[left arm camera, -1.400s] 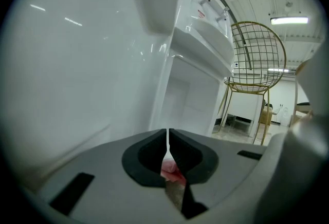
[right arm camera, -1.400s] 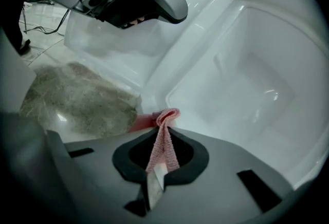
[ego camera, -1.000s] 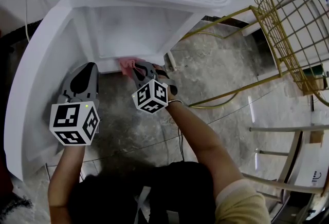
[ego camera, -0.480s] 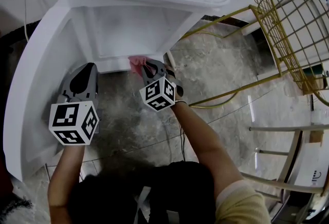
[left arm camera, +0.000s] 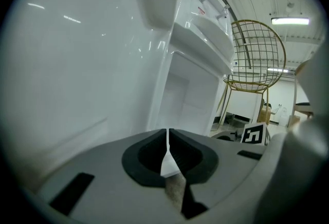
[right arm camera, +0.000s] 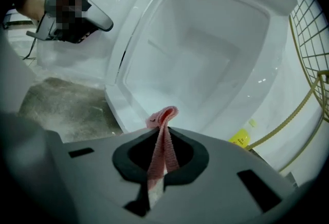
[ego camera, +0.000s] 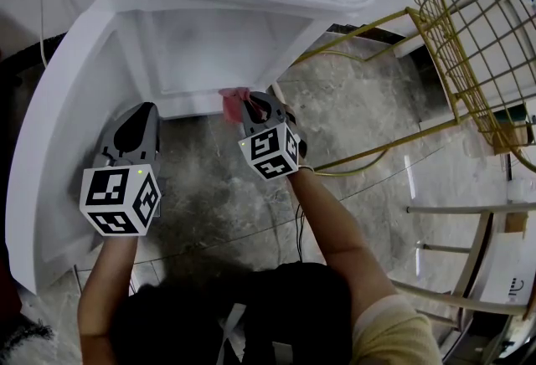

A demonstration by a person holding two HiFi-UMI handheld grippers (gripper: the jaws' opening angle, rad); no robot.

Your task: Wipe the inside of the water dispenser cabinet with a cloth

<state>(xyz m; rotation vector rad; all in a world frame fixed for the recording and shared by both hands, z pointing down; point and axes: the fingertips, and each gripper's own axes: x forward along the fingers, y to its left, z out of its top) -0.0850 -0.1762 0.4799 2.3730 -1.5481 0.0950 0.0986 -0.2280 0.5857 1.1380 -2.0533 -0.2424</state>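
Your right gripper [ego camera: 254, 110] is clamped on the pink cloth [right arm camera: 162, 124]. The cloth is a thin ribbed strip, folded into a loop that pokes out past the jaw tips. It sits at the near lower lip of the open water dispenser cabinet [ego camera: 213, 49], right of middle. Your left gripper [ego camera: 136, 122] hangs by the open white door [ego camera: 50, 146], jaws pressed together with nothing between them. A gold wire chair [ego camera: 473, 45] stands to the right.

At frame centre the right claw [ego camera: 248, 107] holds a pink cloth [ego camera: 232, 104] at the open white cabinet's [ego camera: 209, 49] lower edge. The left claw [ego camera: 136, 122] hangs at lower left, beside the white door [ego camera: 54, 137].
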